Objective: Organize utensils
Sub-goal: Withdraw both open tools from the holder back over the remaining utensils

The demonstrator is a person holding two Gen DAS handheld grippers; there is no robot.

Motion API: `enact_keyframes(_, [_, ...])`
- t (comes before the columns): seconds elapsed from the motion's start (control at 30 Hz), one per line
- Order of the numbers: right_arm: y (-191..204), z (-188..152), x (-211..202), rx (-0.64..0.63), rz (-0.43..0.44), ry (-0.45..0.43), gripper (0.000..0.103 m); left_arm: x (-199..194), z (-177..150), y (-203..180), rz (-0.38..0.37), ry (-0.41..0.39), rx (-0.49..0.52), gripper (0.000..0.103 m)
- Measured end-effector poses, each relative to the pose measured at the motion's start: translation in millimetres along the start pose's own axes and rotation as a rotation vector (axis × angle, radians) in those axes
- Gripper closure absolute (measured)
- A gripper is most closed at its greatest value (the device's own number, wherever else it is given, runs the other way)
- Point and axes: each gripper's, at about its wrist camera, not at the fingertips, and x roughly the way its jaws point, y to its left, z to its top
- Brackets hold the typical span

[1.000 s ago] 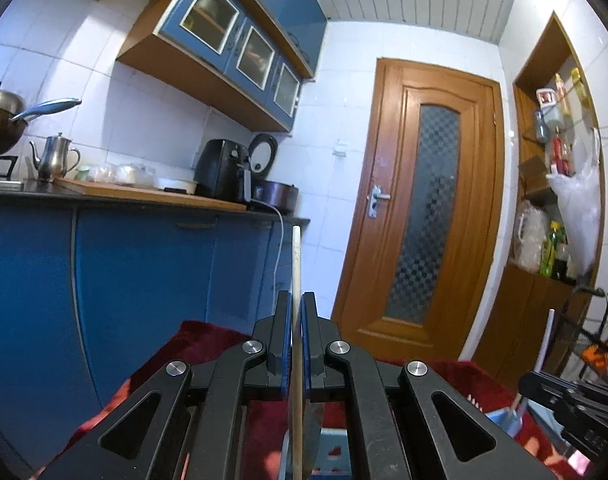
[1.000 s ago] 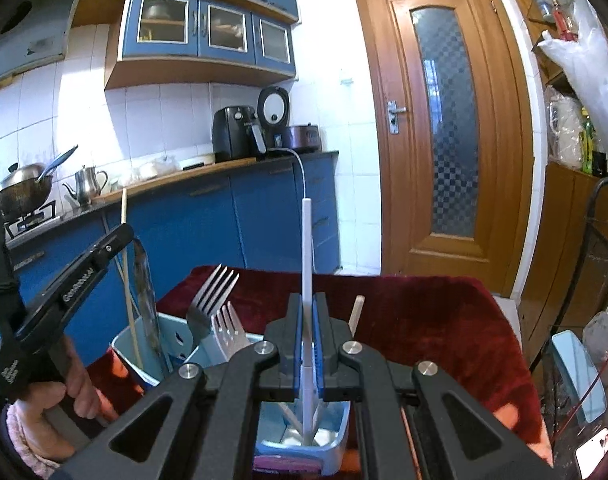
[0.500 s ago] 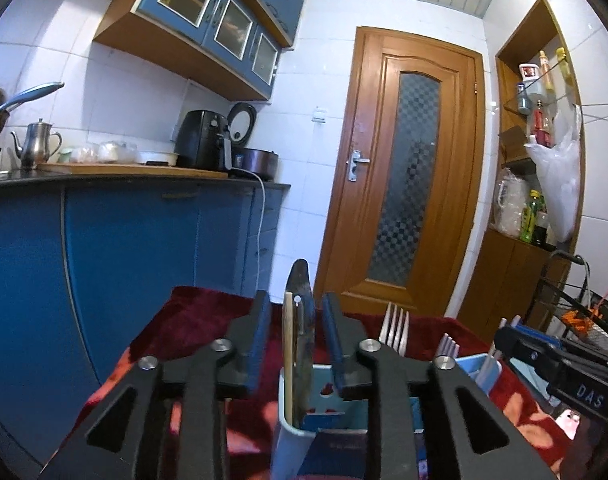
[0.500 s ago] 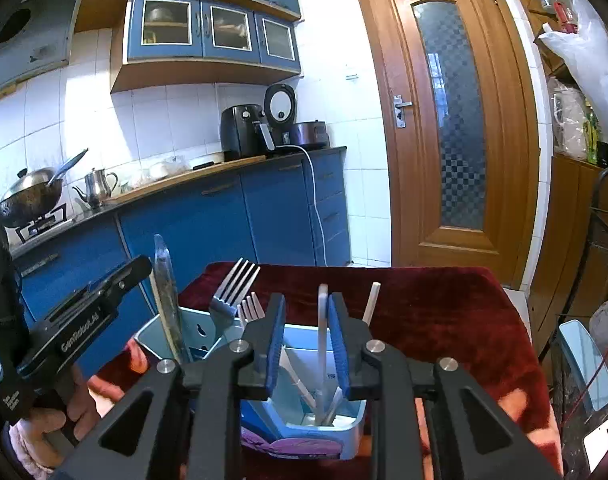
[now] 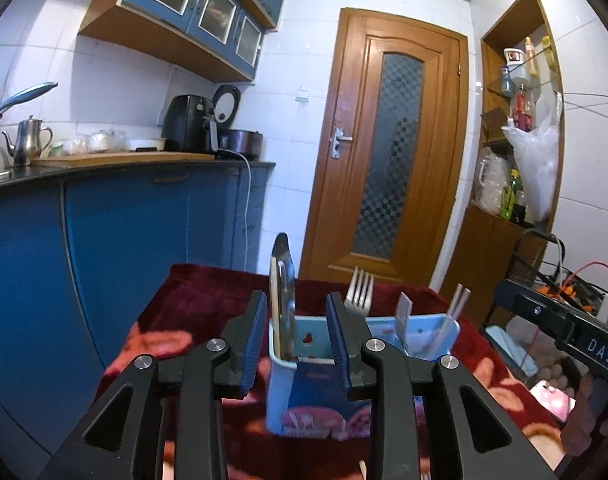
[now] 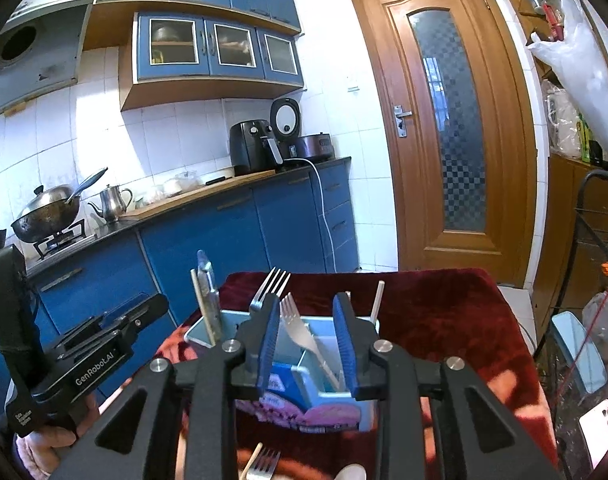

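left gripper (image 5: pixel 295 334) jaws apart with nothing gripped; right gripper (image 6: pixel 307 338) jaws opening, nothing pressed between the pads. a pale wooden chopstick (image 5: pixel 275 308) and a steel knife blade (image 5: pixel 285 280) are seen standing in the left compartment of the light blue plastic utensil caddy (image 5: pixel 304 392); 2 steel forks (image 6: pixel 270 288) and white utensil handles (image 6: pixel 378 298) are slotted in the other compartments. sorting is judged mostly done. left to do: a fork (image 6: pixel 264 464) and a pale spoon-like piece (image 6: pixel 350 472) lying on the dark red cloth (image 6: pixel 444 312) near the bottom edge.
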Motion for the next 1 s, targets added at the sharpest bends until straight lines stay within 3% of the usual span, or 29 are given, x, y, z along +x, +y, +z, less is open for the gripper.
enact_keyframes(0.5, [5,-29,-42,0.062,-0.030,0.105,0.072,-49,-18,-14,-0.024,0.138,0.042,0.070])
enact_keyframes(0.8, [-2,-64,-48,0.096,-0.053,0.208,0.070,-48,-43,-17,-0.050,0.292,0.011,0.070])
enact_keyframes(1.0, [-6,-85,-47,0.120,-0.053,0.263,0.069,-44,-59,-19,-0.038,0.350,0.012,0.070])
